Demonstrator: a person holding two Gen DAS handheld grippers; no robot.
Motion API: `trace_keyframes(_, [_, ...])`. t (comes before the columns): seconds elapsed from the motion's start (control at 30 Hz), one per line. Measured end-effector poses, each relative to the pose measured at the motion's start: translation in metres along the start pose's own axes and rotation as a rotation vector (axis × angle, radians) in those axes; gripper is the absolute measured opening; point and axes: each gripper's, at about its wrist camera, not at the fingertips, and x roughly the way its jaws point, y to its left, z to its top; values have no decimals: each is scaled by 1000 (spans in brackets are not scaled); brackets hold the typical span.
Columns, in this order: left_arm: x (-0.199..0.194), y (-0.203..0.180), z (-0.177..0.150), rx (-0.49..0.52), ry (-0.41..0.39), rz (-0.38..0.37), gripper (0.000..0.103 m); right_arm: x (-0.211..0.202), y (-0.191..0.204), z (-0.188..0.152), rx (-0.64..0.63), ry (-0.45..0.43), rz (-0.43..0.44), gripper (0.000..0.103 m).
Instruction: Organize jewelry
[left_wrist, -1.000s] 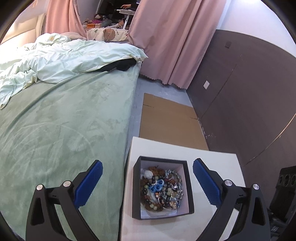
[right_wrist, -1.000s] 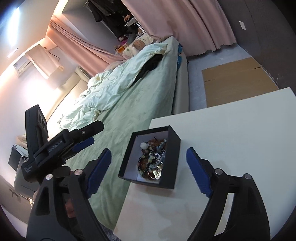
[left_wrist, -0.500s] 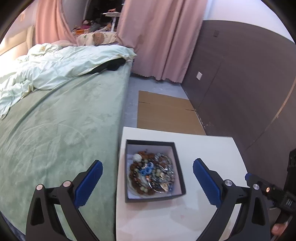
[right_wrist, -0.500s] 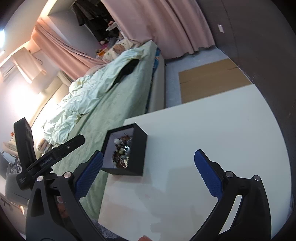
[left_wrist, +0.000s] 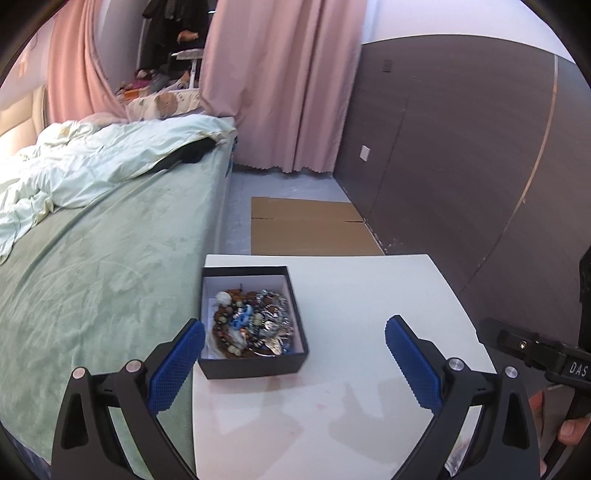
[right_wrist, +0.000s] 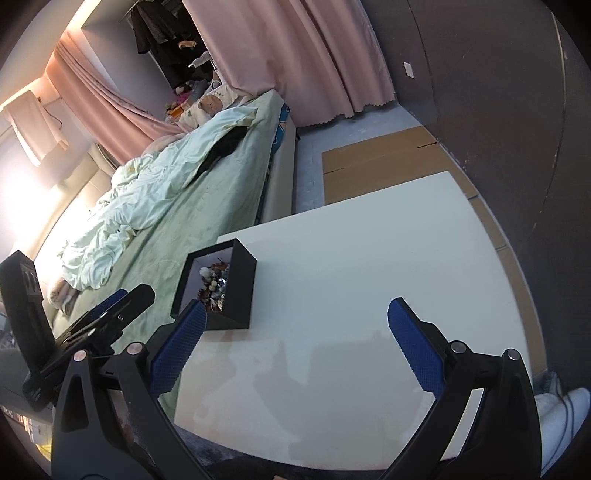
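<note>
A black open box (left_wrist: 255, 365) with white lining holds a tangled heap of jewelry (left_wrist: 251, 323): beads, silver pieces and a blue item. It stands at the left edge of a white table (left_wrist: 369, 295). My left gripper (left_wrist: 293, 363) is open and empty, above the table just in front of the box. In the right wrist view the box (right_wrist: 236, 291) shows from its side, at the table's (right_wrist: 369, 266) left edge. My right gripper (right_wrist: 295, 345) is open and empty, over the bare table to the right of the box. The left gripper's body (right_wrist: 99, 325) shows at the left.
A bed with a green cover (left_wrist: 92, 280) and a rumpled pale duvet (left_wrist: 92, 162) lies against the table's left side. Flat cardboard (left_wrist: 310, 229) lies on the floor beyond the table. A dark wall panel (left_wrist: 461, 166) and pink curtains (left_wrist: 277, 81) stand behind.
Both grippers have swung to the right and pulled back, so the box now sits left of centre in both views. The box itself has not moved. Both grippers stay open.
</note>
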Motion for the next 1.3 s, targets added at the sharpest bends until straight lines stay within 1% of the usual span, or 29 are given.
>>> trace_keyframes(0.17, [-6, -11, -8, 15, -2, -19, 95, -11, 0, -9, -66, -2, -78, 98])
trace_keyframes(0.43, [-15, -16, -12, 18, -28, -10, 95, -18, -4, -17, -83, -1, -109, 98])
trace_keyframes(0.73, [-19, -14, -10, 20, -41, -4, 95, -19, -8, -17, -66, 3, -113, 98])
trace_keyframes(0.9, [-18, -14, -10, 16, -37, 1, 95, -17, -9, -18, -55, 18, -102, 98])
trace_keyframes(1.03, [-18, -14, -10, 15, -40, 2, 95, -17, -9, -19, -59, 19, -115, 98])
trace_keyframes(1.3, [-18, -13, -10, 15, -36, 4, 95, -14, -16, -18, -32, 31, -110, 98])
